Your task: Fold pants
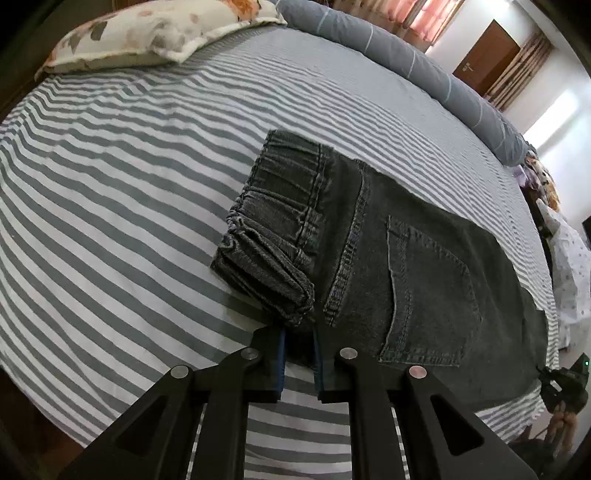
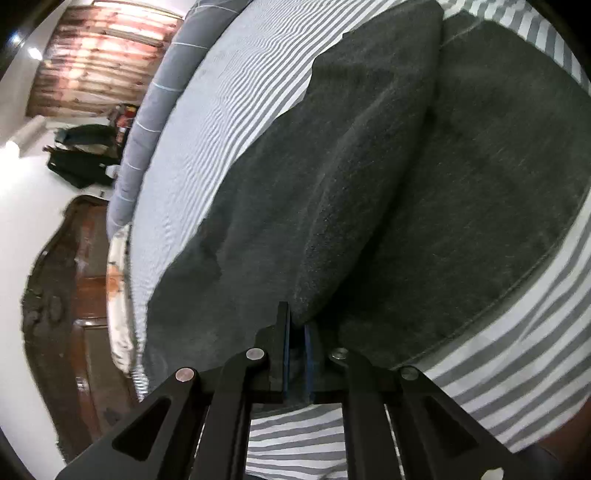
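Observation:
Dark grey denim pants [image 1: 388, 258] lie on a grey-and-white striped bed sheet [image 1: 129, 184], folded lengthwise with a back pocket [image 1: 428, 295] facing up and the elastic waistband bunched at the left. My left gripper [image 1: 298, 332] is shut on the pants at the near waistband corner. In the right wrist view the pants [image 2: 369, 184] fill the frame, with a folded leg layer raised over the lower one. My right gripper [image 2: 297, 325] is shut on the edge of that raised fold.
A floral pillow [image 1: 147, 33] lies at the far left of the bed. A rolled grey blanket [image 1: 424, 62] runs along the far side. A wooden headboard [image 2: 74, 295] and white wall show left in the right wrist view. Clutter sits off the bed's right end.

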